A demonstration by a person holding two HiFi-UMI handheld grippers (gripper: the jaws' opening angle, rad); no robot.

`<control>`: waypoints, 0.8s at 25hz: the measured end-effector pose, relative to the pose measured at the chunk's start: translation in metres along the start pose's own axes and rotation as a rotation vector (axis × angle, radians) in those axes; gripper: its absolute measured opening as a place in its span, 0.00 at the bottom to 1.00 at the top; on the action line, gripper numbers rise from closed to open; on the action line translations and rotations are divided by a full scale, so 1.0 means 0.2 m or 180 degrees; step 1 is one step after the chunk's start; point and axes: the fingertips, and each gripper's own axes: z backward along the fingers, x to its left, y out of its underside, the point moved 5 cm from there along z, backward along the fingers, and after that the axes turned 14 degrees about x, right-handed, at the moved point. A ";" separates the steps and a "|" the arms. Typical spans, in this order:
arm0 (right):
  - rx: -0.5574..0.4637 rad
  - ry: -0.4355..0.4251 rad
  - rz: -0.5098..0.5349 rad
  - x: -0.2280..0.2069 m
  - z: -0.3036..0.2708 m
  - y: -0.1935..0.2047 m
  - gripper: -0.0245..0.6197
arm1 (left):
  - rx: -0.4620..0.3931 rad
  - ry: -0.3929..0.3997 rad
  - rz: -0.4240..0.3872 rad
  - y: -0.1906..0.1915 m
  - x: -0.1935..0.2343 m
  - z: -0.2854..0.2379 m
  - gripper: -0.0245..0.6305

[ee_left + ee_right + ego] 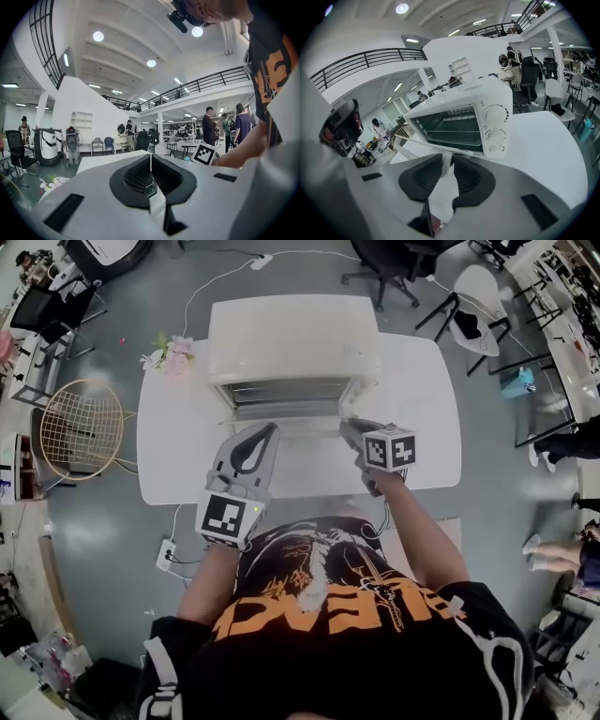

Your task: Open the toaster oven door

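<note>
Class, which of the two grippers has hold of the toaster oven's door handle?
The right gripper: its jaws clamp the white door handle. The left gripper is shut on nothing.

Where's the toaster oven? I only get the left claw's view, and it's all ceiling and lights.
Observer: The toaster oven stands mid-table on the white table, toward its far edge.
Operator: Is the other claw touching it?
Observer: Yes, the right claw is closed on the door handle.
Operator: Does it have knobs?
Observer: Three knobs, stacked in a column to the right of the door.
</note>
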 end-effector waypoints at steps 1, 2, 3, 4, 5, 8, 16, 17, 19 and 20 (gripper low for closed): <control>0.0040 0.0005 0.0007 0.00 -0.01 0.04 0.18 | 0.0007 0.0004 0.0001 0.00 0.00 0.00 0.07; 0.0086 0.0001 0.0006 0.01 -0.02 0.08 0.18 | 0.0017 0.0005 -0.0001 0.01 0.00 0.00 0.07; 0.0133 -0.0014 -0.0011 0.01 -0.03 0.12 0.18 | 0.0032 0.0003 0.0000 0.02 0.00 0.00 0.07; 0.0175 -0.0039 -0.0038 0.01 -0.05 0.16 0.18 | 0.0048 0.0002 0.0004 0.02 0.00 0.00 0.07; 0.0209 -0.0068 -0.0067 0.01 -0.06 0.21 0.18 | 0.0062 0.0004 0.0009 0.03 0.00 0.00 0.07; 0.0268 -0.0135 -0.0111 0.01 -0.11 0.33 0.19 | 0.0109 0.0023 0.0012 0.04 -0.02 0.00 0.07; 0.0329 -0.0123 -0.0130 0.00 -0.18 0.52 0.18 | 0.0188 0.0082 -0.0025 0.04 -0.06 -0.02 0.07; 0.0345 -0.0122 -0.0141 0.00 -0.19 0.54 0.18 | 0.0194 0.0099 -0.0032 0.04 -0.07 -0.02 0.07; 0.0401 -0.0127 -0.0186 0.00 -0.22 0.59 0.18 | 0.0200 0.0128 -0.0044 0.04 -0.08 -0.02 0.07; 0.0439 -0.0130 -0.0214 -0.01 -0.24 0.62 0.18 | 0.0205 0.0141 -0.0051 0.04 -0.09 -0.02 0.07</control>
